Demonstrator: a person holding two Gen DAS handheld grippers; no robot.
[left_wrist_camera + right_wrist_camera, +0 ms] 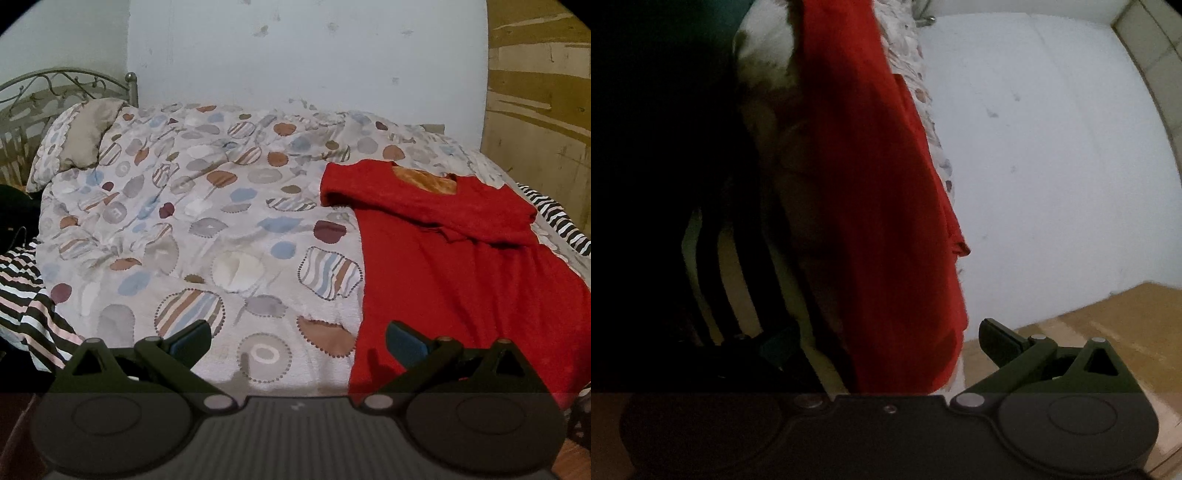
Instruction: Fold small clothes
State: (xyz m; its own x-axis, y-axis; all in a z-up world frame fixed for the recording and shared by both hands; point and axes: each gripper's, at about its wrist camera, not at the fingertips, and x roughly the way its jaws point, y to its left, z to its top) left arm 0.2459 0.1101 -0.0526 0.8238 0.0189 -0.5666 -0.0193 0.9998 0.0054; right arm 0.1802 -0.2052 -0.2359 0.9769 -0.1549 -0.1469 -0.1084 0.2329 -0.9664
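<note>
A red dress [461,258] lies spread on the right side of the bed, neckline at the far end, one sleeve folded across its chest. My left gripper [297,341] is open and empty, low over the near edge of the bed, its right finger above the dress's left hem. In the right wrist view the camera is rolled sideways; the red dress [879,221] fills the middle. My right gripper [888,345] is open, with the lower edge of the dress lying between its fingers. Its left finger [775,347] is in shadow.
A quilt [192,221] with coloured spots covers the bed. A striped black and white sheet [29,295] hangs at the left and right edges. A pillow [85,136] and metal headboard [55,79] stand at the far left. A wooden panel [539,110] rises at the right.
</note>
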